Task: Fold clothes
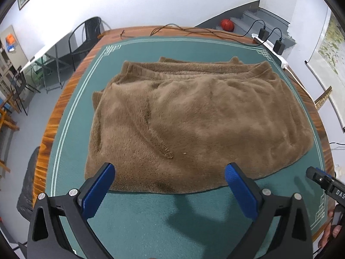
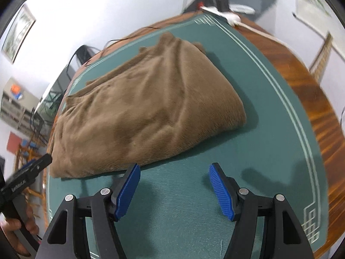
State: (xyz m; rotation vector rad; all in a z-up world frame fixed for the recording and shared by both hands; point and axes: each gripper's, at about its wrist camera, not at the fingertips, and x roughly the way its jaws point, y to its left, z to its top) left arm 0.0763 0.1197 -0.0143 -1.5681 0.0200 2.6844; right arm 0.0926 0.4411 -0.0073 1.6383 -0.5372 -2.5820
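While both grippers, left gripper [image 1: 169, 171] and right gripper [image 2: 174, 170], stand wide and empty at lower frame, the folded brown fleece garment [image 1: 194, 120] lies centre on the green mat [image 1: 151, 222].

Wooden table [image 1: 71, 82], green mat [image 1: 151, 215], brown garment [image 1: 194, 118]

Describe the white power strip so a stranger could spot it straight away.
Start at the wooden table under the green mat. Beyond the folded brown fleece garment, the long white power strip lies along the far right edge; two black adapters plug into it.
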